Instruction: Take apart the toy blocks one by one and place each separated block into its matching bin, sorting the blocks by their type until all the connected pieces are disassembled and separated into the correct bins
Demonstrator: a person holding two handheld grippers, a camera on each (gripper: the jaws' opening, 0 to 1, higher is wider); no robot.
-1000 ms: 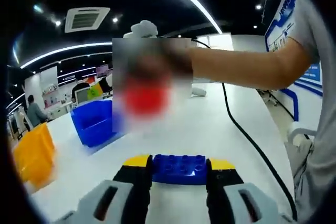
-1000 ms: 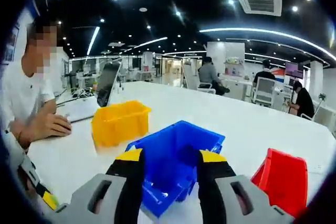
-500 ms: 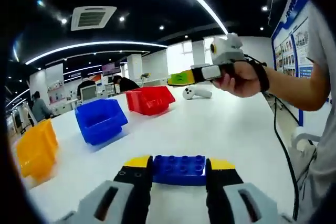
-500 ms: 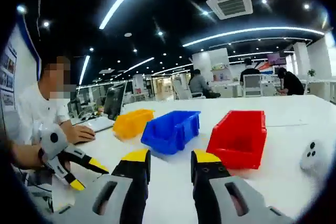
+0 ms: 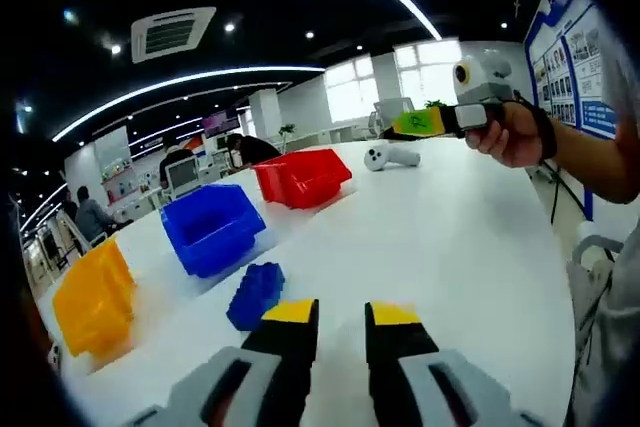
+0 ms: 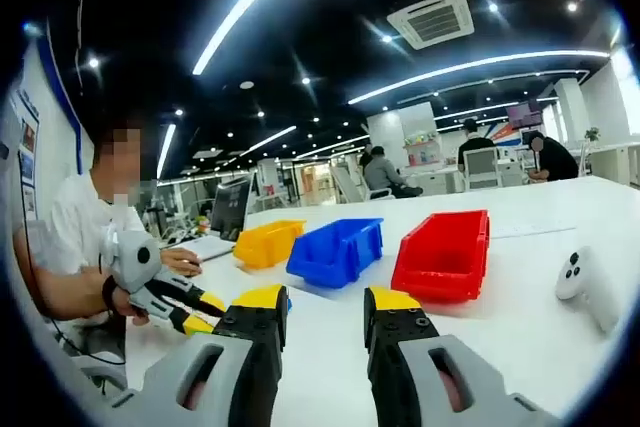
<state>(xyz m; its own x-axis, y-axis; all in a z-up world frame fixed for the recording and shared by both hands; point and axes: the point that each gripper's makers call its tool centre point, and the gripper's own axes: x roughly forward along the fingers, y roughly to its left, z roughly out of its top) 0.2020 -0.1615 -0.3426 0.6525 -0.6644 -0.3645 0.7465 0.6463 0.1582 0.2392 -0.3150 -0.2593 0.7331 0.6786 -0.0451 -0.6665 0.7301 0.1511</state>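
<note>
A blue studded block [image 5: 255, 294] lies loose on the white table [image 5: 450, 247], just left of my left gripper [image 5: 340, 315]. That gripper's jaws stand open a narrow way with nothing between them. The blue bin [image 5: 213, 227], the red bin [image 5: 302, 177] and the yellow bin [image 5: 92, 297] stand in a row beyond the block. My right gripper [image 6: 327, 309] is open and empty above the table, facing the yellow bin [image 6: 265, 243], blue bin [image 6: 335, 250] and red bin [image 6: 442, 255]. In the left gripper view a hand holds the right gripper [image 5: 415, 124] up at the far right.
A white controller [image 5: 390, 156] lies past the red bin, the same controller [image 6: 585, 282] near the table's right edge. The left gripper [image 6: 175, 299] is held low at the left. A laptop [image 6: 230, 209] stands behind the yellow bin. Office desks and seated people are far behind.
The left gripper has let go of the blue block, which now lies on the table to its left, and its jaws have come closer together. The right gripper stays open and hardly moved.
</note>
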